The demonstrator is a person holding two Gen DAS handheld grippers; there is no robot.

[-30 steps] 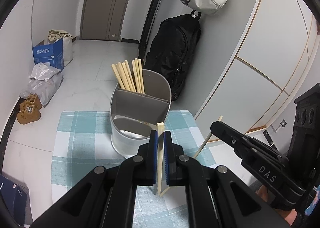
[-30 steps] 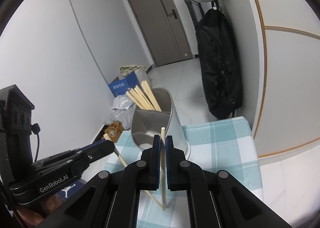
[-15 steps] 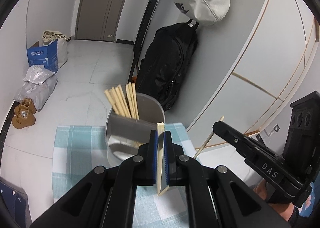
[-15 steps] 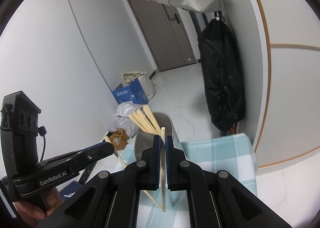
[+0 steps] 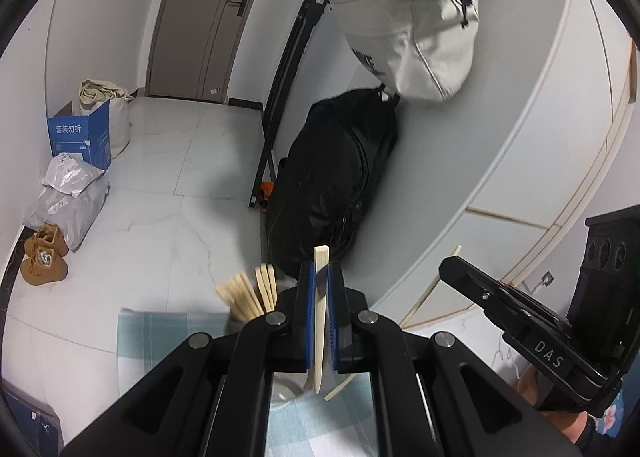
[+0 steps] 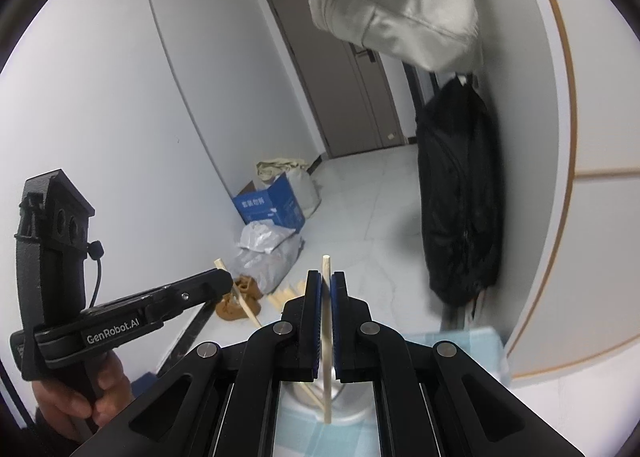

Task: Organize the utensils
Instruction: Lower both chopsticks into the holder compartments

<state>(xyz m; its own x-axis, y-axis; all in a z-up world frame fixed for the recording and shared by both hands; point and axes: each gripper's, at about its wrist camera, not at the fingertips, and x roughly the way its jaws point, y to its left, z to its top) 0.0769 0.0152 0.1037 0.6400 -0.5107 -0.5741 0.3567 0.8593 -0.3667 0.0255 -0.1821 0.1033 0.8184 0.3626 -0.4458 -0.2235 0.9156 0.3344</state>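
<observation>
Wooden chopsticks are what you carry, one in each hand. Your left gripper (image 5: 319,321) has its blue fingers (image 5: 305,313) pressed tight on a flat-ended chopstick (image 5: 320,317) that stands nearly upright through them, and your right gripper (image 6: 326,321) is clamped the same way on a rounder chopstick (image 6: 327,341).

The grey utensil holder (image 6: 340,397) sits low in both frames, almost hidden behind the fingers, on the teal checked cloth (image 5: 168,331) that covers the tabletop. A bundle of chopsticks (image 5: 250,293) already fans out of it.

I'd judge the main risk to be the two lower tips: in both views they hang close together, even crossing, above the holder, so lowering both at once could knock them together, twist a stick in its grip, or send one outside the rim. Each thin stick is pinched at a single spot, so it could also swivel.

Your left view shows the stored bundle plainly and the cloth's left edge; your right view shows only a sliver of that bundle but lets you see the holder's wall beneath the tips and your hand (image 6: 80,385) on the left gripper's handle.
</observation>
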